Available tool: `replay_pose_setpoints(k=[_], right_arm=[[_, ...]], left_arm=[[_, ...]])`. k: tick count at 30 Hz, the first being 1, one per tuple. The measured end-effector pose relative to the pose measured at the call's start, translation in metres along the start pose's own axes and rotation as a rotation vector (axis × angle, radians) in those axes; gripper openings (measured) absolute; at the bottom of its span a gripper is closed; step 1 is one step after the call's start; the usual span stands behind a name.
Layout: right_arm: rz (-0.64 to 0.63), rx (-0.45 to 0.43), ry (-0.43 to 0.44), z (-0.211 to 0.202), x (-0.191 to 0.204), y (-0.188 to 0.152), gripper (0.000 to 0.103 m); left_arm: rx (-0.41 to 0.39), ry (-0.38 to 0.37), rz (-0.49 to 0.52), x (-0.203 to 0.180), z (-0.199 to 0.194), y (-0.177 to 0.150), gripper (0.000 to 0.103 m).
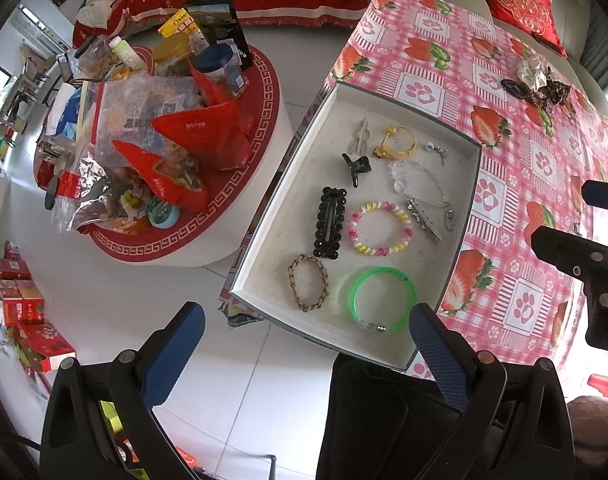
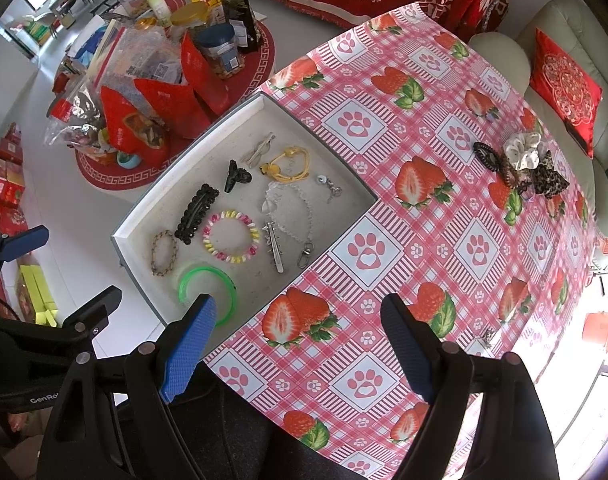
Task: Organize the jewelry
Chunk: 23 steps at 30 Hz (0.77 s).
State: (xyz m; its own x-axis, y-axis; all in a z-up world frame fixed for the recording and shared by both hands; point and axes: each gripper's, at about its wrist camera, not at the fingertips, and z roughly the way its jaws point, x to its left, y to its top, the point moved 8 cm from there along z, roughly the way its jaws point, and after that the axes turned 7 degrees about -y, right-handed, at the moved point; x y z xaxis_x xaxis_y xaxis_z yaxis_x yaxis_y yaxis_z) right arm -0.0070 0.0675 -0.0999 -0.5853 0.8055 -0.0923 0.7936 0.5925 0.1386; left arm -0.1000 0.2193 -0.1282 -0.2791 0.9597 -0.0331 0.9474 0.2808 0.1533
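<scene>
So I've got both tongs pointing down over the counter, nothing in either. My left tongs (image 1: pixel 306 350) are spread wide and empty, hanging past the counter's left edge, with bare white floor (image 1: pixel 116 292) under the left finger and the near end of the tray under the right one. Plenty of open floor on that side before you hit the round side table (image 1: pixel 264 184), which is stacked with red snack bags and jars.

The tray (image 1: pixel 264 224) sits right at the left edge of the counter, long side running along it. Inside it everything lies flat and mostly apart: a braided brown bracelet (image 1: pixel 308 282) near the left wall, a green bangle (image 1: pixel 384 296) beside it at the near end, a black beaded hair clip (image 1: pixel 330 222), a pink and yellow coil bracelet (image 1: pixel 380 227), a spiky silver clip (image 1: pixel 424 220) touching a clear bead chain (image 1: pixel 420 180), a small black claw clip (image 1: pixel 356 167), a yellow cord bracelet (image 1: pixel 398 142) and a pale hairpin (image 1: pixel 360 138) at the far end.

My right tongs (image 2: pixel 300 344) are also wide open and empty, over the strawberry tablecloth (image 2: pixel 424 216) just right of the tray, left pad overlapping the green bangle in view. That middle stretch of cloth is bare. Farther right, well away from the tray, is a pile of scrunchies (image 2: pixel 522 154) and hair ties near the far edge, with a pale sofa (image 2: pixel 564 20) and a red cushion (image 2: pixel 566 88) behind.
</scene>
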Motion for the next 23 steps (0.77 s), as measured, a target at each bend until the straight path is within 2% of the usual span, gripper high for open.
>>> replay_pose_setpoints(k=[12, 14, 23], right_arm=[[-0.008, 0.003, 0.007, -0.001, 0.006, -0.004, 0.086], [-0.020, 0.006, 0.010, 0.004, 0.009, 0.005, 0.086], [-0.027, 0.008, 0.016, 0.005, 0.009, 0.006, 0.086]], left_arm=[[0.003, 0.013, -0.016, 0.003, 0.001, 0.000, 0.103], [0.003, 0.018, -0.013, 0.003, 0.001, 0.000, 0.103], [0.025, 0.024, -0.021, 0.003, 0.004, -0.001, 0.103]])
